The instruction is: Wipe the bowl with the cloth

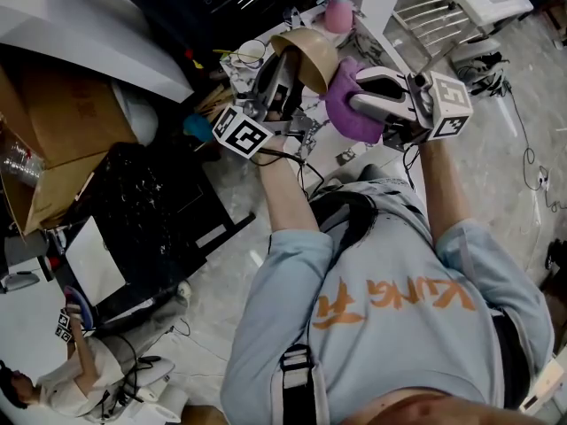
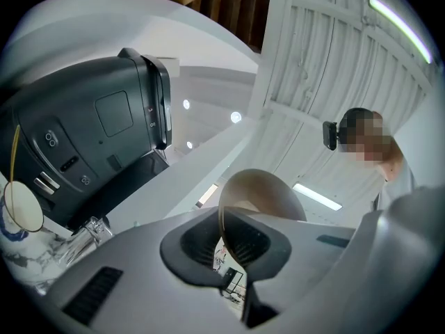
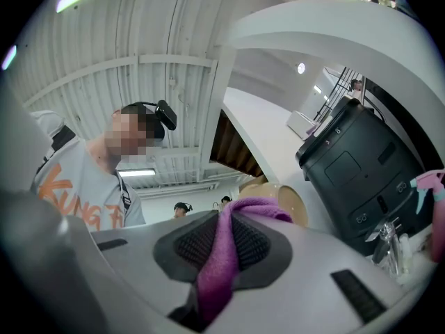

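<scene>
A tan bowl [image 1: 310,53] hangs tilted in front of the person, its rim pinched by my left gripper [image 1: 276,85], which is shut on it. In the left gripper view the bowl [image 2: 261,197] stands edge-on between the dark pads [image 2: 198,245]. A purple cloth [image 1: 350,104] is bunched against the bowl's right side, and my right gripper [image 1: 372,104] is shut on it. The right gripper view shows the cloth [image 3: 221,259] squeezed between the pads, with the bowl [image 3: 292,204] just beyond it. Both grippers point upward.
A pink spray bottle [image 1: 337,9] and cluttered small items stand on the white table [image 1: 354,153] behind the bowl. A black appliance [image 2: 90,145] sits near a glass [image 2: 80,245]. Cardboard boxes [image 1: 62,122] and a black crate [image 1: 146,202] lie at left. Another person [image 1: 80,370] sits at lower left.
</scene>
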`<state>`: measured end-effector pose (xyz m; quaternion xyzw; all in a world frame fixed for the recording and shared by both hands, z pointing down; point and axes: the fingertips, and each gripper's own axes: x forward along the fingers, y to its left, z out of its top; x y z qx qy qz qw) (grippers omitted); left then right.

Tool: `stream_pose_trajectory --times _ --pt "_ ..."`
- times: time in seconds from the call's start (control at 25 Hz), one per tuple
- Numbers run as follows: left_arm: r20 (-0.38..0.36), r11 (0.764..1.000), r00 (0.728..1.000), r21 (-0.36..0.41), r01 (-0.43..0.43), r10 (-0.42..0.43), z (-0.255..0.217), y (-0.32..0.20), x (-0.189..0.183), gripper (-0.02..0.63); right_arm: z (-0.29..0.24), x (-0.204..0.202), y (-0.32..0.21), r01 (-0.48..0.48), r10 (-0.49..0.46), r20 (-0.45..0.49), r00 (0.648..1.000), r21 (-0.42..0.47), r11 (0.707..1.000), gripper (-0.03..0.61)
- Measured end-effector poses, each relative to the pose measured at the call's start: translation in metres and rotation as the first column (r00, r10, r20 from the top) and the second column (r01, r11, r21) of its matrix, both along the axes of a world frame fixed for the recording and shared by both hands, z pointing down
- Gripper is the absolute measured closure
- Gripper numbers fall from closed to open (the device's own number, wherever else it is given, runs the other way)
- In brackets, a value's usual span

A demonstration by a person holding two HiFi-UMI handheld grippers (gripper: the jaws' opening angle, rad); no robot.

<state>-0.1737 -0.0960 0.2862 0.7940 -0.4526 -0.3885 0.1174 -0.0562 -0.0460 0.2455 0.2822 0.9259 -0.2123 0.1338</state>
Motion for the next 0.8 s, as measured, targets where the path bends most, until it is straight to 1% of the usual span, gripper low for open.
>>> stream_pose_trajectory --times 0.08,0.24,0.48,0.64,0.8 --pt "0.024 1.0 1.0 -0.013 -0.011 0.011 0.004 0.001 0.004 0.583 -0.006 0.004 -0.002 -0.002 0.002 0.03 1.0 -0.016 1.0 0.505" --pt "0.069 0.998 0.996 -0.024 -0.058 0.059 0.009 0.002 0.015 0.583 -0.017 0.013 -0.009 -0.011 0.018 0.096 0.995 -0.069 0.998 0.505" --pt "0.134 0.992 0.984 -0.046 -0.116 0.122 0.014 0.004 0.032 0.583 -0.026 0.02 -0.026 -0.084 0.099 0.136 0.986 -0.113 0.99 0.505" --pt "0.141 0.988 0.978 -0.012 -0.155 0.155 0.013 0.011 0.04 0.583 -0.028 0.021 -0.037 -0.148 0.166 0.13 0.978 -0.135 0.98 0.505" --pt "0.114 0.981 0.977 0.051 -0.185 0.178 0.009 0.021 0.042 0.583 -0.025 0.021 -0.052 -0.229 0.248 0.106 0.963 -0.163 0.96 0.505"
